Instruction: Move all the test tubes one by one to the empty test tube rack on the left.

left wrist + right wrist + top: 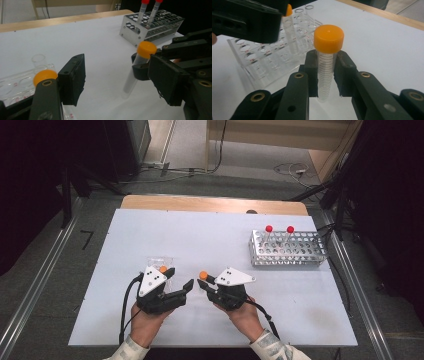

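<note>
**Orange-capped tube clamped in the right gripper, left gripper standing apart beside it**

The right gripper [325,75] is clamped on a clear orange-capped tube [326,67], its two pads pressing the graduated wall just under the cap, with the tube upright between them and its lower end hanging free above the white table [210,240]. Seen from above, the tube's cap sits at the tip of this gripper, pointing toward the left gripper [117,82].

The left gripper's jaws stand apart with nothing between the pads; bare table shows in the gap. The held tube lies just beyond its right-hand jaw, close to it, with the right gripper's black linkage crowding in from that side.

Just beside the left gripper's left-hand jaw lies a clear plastic rack [22,83]. It holds a second orange-capped tube [45,76], whose cap shows right next to that jaw, and several of its wells are open. In the right gripper view this rack lies ahead and to the left of the jaws, partly covered by the left gripper's body.

Well beyond both grippers stands a perforated metal rack [287,248] holding two red-capped tubes [269,229], upright and side by side.
</note>
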A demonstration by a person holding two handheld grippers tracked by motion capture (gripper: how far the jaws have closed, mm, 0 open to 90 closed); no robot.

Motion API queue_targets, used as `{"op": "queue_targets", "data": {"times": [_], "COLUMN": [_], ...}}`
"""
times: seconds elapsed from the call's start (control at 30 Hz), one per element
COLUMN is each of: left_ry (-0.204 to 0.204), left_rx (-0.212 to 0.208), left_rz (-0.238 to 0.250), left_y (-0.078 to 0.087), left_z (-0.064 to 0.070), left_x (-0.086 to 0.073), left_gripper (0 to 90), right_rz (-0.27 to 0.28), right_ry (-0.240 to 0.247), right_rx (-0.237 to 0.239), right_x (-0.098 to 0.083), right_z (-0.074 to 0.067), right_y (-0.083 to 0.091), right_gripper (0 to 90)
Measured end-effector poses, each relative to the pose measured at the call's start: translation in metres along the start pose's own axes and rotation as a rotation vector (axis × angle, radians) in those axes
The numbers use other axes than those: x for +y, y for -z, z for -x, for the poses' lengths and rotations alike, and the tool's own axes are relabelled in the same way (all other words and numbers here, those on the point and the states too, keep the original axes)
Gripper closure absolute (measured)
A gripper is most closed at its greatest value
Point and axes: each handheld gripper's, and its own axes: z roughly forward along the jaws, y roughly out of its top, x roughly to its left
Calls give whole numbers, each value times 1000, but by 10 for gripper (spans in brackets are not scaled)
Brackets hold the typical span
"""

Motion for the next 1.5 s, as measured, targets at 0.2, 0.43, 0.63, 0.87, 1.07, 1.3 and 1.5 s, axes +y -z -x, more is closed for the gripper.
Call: {"op": "queue_targets", "data": {"times": [0.2, 0.43, 0.63, 0.87, 1.07, 1.3, 1.5], "left_ry": [-24, -56, -54, -32, -4, 8, 32], "left_rx": [-40, -68, -68, -59, -38, -7, 44], "left_rz": [0, -7, -5, 33, 79, 112, 131], "left_y": [-6, -9, -8, 1, 14, 32, 44], "left_z": [7, 10, 9, 3, -3, -11, -26], "left_x": [0, -1, 1, 8, 17, 28, 28], "left_gripper": [444, 677, 705, 707, 706, 707, 706], "right_rz": [-3, 0, 2, 10, 6, 5, 5], "right_ry": [19, 37, 36, 43, 35, 16, 10], "right_rx": [24, 41, 39, 67, 67, 50, 35], "right_x": [2, 4, 5, 5, 1, -5, -7], "right_z": [-10, -18, -20, -17, -9, 0, 6], "right_y": [-6, -8, -8, -1, 10, 19, 23], "right_gripper": [711, 711, 709, 489, 403, 389, 382]}}
